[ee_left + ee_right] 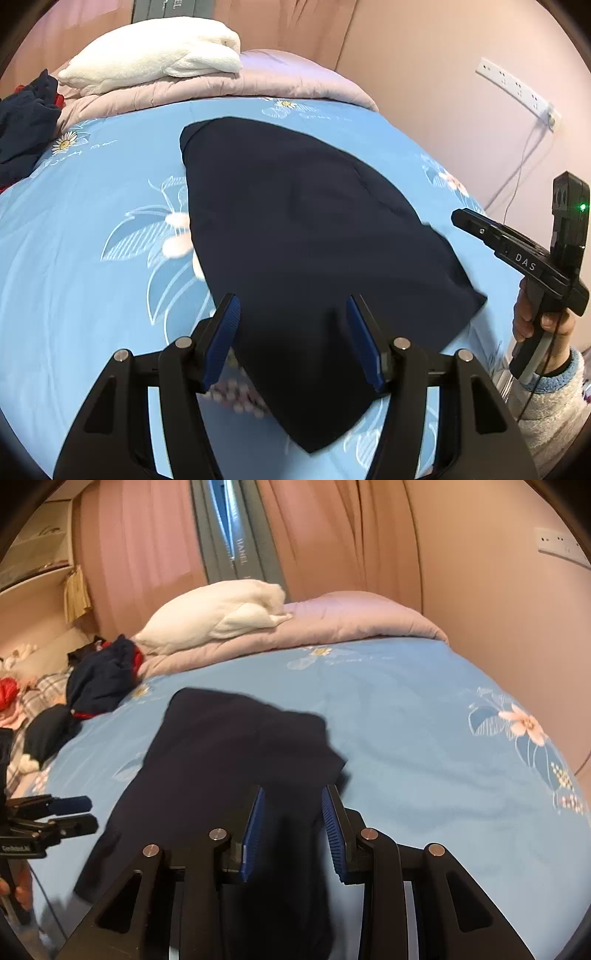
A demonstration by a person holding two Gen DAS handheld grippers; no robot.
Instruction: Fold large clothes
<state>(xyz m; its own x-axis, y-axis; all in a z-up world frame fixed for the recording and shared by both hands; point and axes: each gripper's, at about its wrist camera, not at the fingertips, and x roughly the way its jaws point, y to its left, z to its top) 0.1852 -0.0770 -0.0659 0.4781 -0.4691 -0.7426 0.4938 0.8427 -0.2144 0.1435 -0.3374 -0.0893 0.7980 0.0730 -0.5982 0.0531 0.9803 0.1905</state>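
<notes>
Left gripper [291, 314]: jaws stand apart above the near end of the dark navy garment [295, 236]. The blue pads [364, 343] show no cloth pinched between them; the gripper is released.

Right gripper [291, 805]: jaws narrower, with dark cloth filling the gap between the blue pads [255, 827] and running down under the frame. Whether the pads press on the cloth or merely hover over it cannot be told. In the left wrist view this gripper sits off the garment's right edge, held by a hand [546, 325] in a fuzzy pale sleeve [554, 406].

The garment lies folded flat on the light blue floral bedsheet [92, 221], roughly in the middle of the bed, its far end pointing toward the head of the bed.

Beyond it, a pale pink quilt [351, 624] lies folded across the head of the bed, with a white fleece blanket [221, 616] resting on top. A heap of dark and red clothes [103, 675] sits at the sheet's left edge. Pink curtains [332, 535] hang behind. A white power strip [517, 88] is fixed to the wall at the right.
</notes>
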